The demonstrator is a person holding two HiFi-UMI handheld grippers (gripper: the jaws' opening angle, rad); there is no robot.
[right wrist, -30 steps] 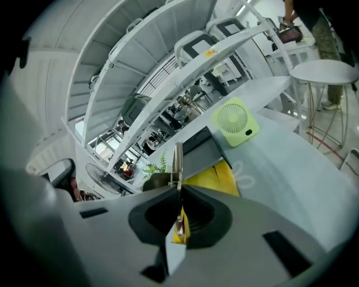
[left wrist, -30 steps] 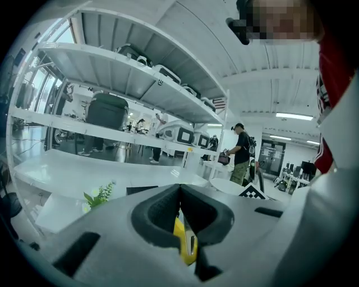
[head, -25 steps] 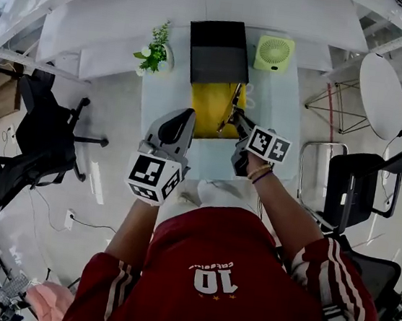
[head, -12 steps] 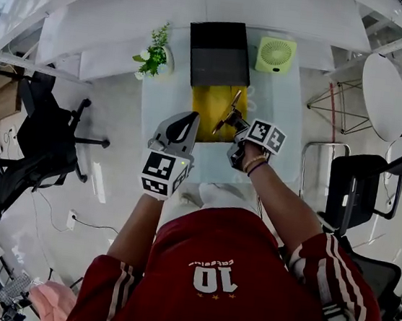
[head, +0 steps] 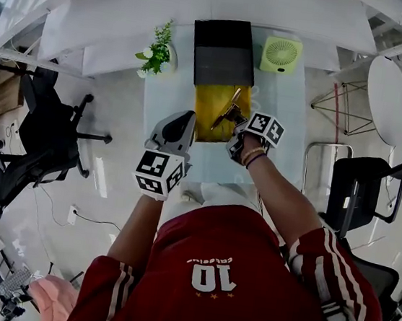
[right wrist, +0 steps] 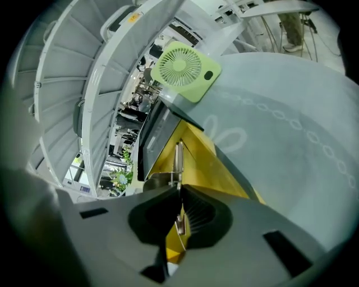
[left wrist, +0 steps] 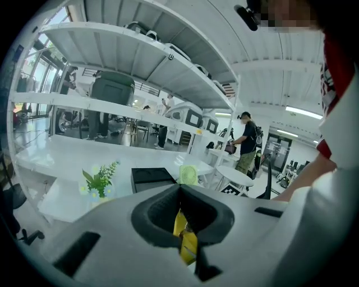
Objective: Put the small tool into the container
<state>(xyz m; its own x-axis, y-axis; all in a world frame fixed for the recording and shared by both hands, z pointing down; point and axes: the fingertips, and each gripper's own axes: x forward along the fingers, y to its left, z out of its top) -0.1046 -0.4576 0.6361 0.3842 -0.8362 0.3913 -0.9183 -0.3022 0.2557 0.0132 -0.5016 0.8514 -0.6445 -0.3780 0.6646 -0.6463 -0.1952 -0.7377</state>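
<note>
A slim metal tool (head: 230, 107) with a long shaft hangs tilted over the yellow container (head: 209, 124) on the glass table (head: 284, 104). My right gripper (head: 237, 119) is shut on it. In the right gripper view the tool (right wrist: 178, 160) sticks out past the closed jaws of the right gripper (right wrist: 179, 189), above the yellow container (right wrist: 210, 162). My left gripper (head: 186, 116) hovers at the container's near left corner, shut with nothing in it. In the left gripper view its tips (left wrist: 180, 189) meet, and the yellow container (left wrist: 188, 245) shows below them.
A black box (head: 223, 50) stands right behind the container. A green fan (head: 281, 55) sits at the back right of the table and a small potted plant (head: 158, 53) at the back left. Office chairs (head: 51, 138) stand on the floor on both sides.
My right gripper has carried the tool forward, away from the body, so it now hangs over the yellow container. The left gripper has hardly moved.
</note>
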